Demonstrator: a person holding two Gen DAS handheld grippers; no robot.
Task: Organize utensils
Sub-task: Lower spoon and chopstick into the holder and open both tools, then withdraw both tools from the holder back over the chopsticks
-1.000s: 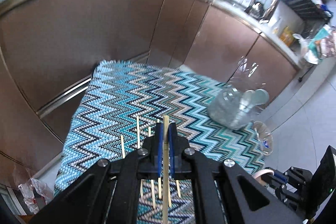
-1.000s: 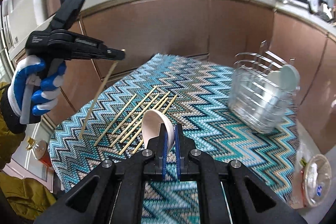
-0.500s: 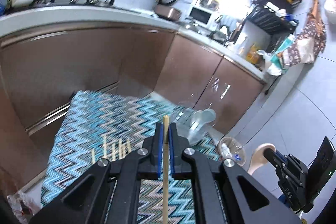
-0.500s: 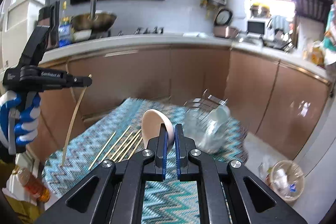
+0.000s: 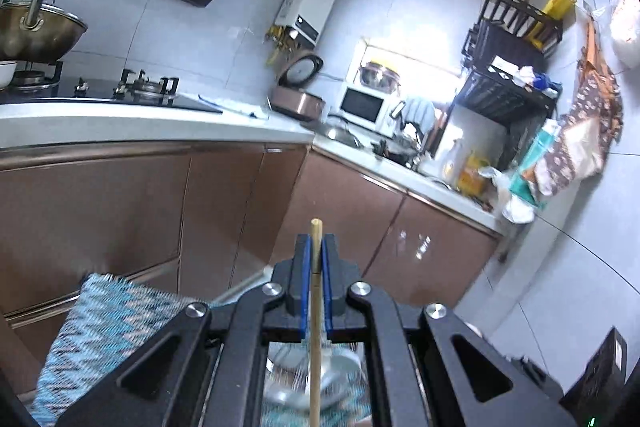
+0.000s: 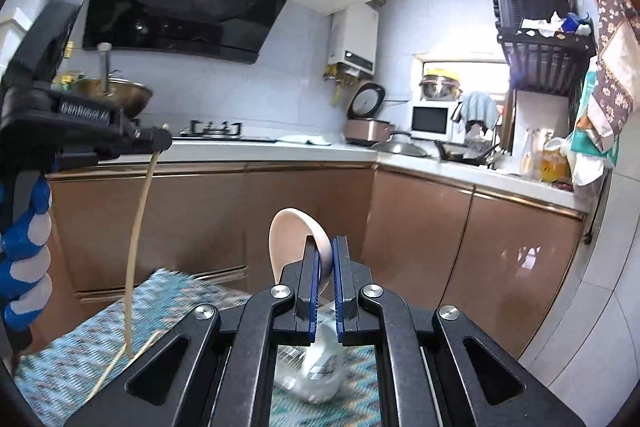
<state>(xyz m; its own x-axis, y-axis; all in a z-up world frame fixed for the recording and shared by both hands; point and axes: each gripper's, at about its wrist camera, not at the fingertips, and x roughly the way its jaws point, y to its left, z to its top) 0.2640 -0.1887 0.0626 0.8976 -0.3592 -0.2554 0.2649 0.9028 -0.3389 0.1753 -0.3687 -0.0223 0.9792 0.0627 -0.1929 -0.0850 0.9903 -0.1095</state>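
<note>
My left gripper is shut on a wooden chopstick that hangs down from it, high above the table. From the right wrist view the left gripper shows at left with the chopstick dangling. My right gripper is shut on a pale pink spoon, bowl up. The clear utensil holder lies below between the right gripper's arms, blurred; it also shows under the left gripper. Another chopstick lies on the cloth.
The zigzag blue cloth covers the table below, also in the right wrist view. Brown kitchen cabinets and a white counter stand behind. A black rack is at right.
Both grippers have tilted up and risen, so the table has dropped to the bottom of both views. Each still holds its utensil.
</note>
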